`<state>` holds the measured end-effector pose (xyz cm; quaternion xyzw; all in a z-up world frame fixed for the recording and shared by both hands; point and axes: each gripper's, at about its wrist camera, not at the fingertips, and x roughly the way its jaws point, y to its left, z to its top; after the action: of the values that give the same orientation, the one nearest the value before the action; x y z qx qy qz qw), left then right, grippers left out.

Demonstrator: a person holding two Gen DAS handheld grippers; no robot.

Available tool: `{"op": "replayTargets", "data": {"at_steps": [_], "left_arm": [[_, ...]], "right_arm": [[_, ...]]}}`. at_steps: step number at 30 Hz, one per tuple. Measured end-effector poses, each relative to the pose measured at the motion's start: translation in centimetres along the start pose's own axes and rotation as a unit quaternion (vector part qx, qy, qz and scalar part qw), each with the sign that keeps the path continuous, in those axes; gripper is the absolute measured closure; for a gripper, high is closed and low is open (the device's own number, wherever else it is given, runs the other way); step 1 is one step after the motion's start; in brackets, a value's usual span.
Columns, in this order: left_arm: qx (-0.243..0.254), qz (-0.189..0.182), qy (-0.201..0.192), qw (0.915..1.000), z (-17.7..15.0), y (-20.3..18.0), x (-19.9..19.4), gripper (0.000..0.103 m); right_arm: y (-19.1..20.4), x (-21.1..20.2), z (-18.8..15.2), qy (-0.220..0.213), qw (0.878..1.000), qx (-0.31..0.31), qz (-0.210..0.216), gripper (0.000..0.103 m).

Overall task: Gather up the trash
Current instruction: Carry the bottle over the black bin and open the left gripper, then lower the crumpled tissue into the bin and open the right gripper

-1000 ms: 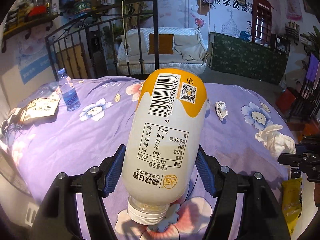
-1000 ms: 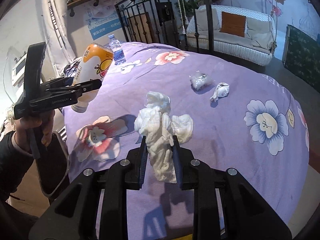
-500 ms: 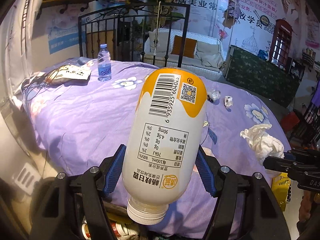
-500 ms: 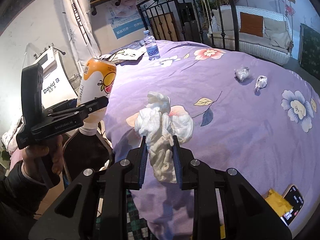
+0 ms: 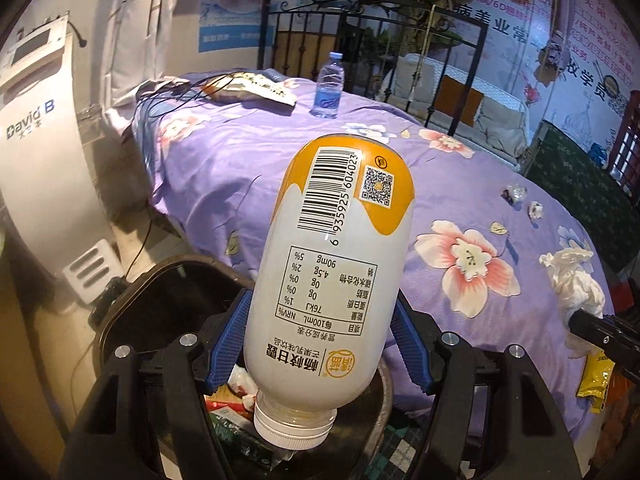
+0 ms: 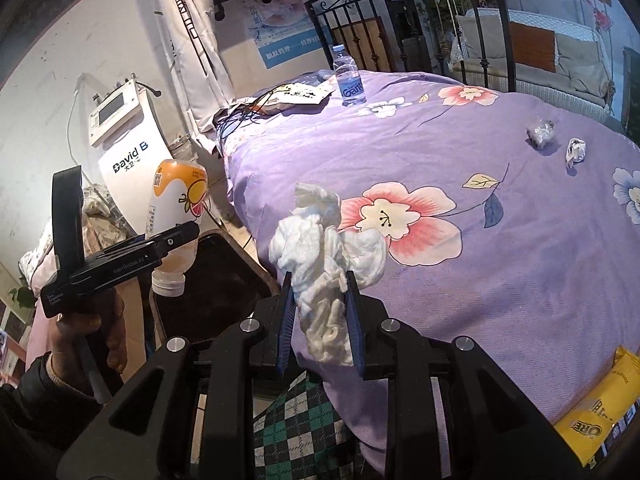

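Note:
My left gripper [image 5: 320, 344] is shut on a white and orange drink bottle [image 5: 336, 264], cap down, held over the open dark trash bin [image 5: 132, 304] beside the bed. The bottle [image 6: 176, 208] and bin [image 6: 224, 280] also show in the right wrist view. My right gripper [image 6: 320, 320] is shut on a crumpled white tissue [image 6: 324, 256], above the bed's near edge, right of the bin. Two small crumpled wads [image 6: 540, 132] [image 6: 576, 152] lie farther on the purple floral bedspread [image 6: 500, 264].
A water bottle [image 5: 330, 86] stands at the bed's far end beside a flat packet [image 5: 256, 88] and cables. A yellow Oreo packet [image 6: 600, 412] lies at the near right edge. A white machine [image 5: 36, 160] stands left of the bin. An iron bed frame [image 5: 372, 44] is behind.
Both grippers have moved left off the bed toward the bin. The bottle now hangs over the open bin; the tissue is near the bed's edge.

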<state>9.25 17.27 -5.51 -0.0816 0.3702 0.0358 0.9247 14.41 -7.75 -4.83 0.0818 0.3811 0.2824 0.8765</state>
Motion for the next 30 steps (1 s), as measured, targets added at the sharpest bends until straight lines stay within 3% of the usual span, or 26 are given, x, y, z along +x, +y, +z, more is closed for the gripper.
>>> {"op": "replayTargets", "data": {"at_steps": [4,9,15,21,27,30], "left_arm": [[-0.026,0.043,0.04,0.998,-1.7,2.1,1.6,0.037],[-0.081,0.077,0.102,0.9884,-4.0,5.3,4.4,0.037],[-0.101,0.083,0.152,0.9796,-5.1,6.5,6.8,0.037],[-0.12,0.096,0.224,0.9625,-6.4,7.5,9.5,0.037],[-0.124,0.095,0.263,0.9518,-7.3,7.9,10.8,0.042],[-0.115,0.104,0.263,0.9523,-7.3,7.9,10.6,0.039]], "right_arm": [[0.5,0.7,-0.4,0.002,1.0,0.0,0.012,0.078],[0.8,1.5,-0.9,0.013,1.0,-0.002,0.017,0.078],[0.6,1.8,-0.9,0.019,1.0,0.001,0.016,0.078],[0.5,2.0,-0.9,0.022,1.0,-0.001,0.017,0.078],[0.4,2.0,-1.0,0.021,1.0,0.001,0.018,0.078],[0.4,2.3,-1.2,0.024,1.0,0.001,0.019,0.078]]}}
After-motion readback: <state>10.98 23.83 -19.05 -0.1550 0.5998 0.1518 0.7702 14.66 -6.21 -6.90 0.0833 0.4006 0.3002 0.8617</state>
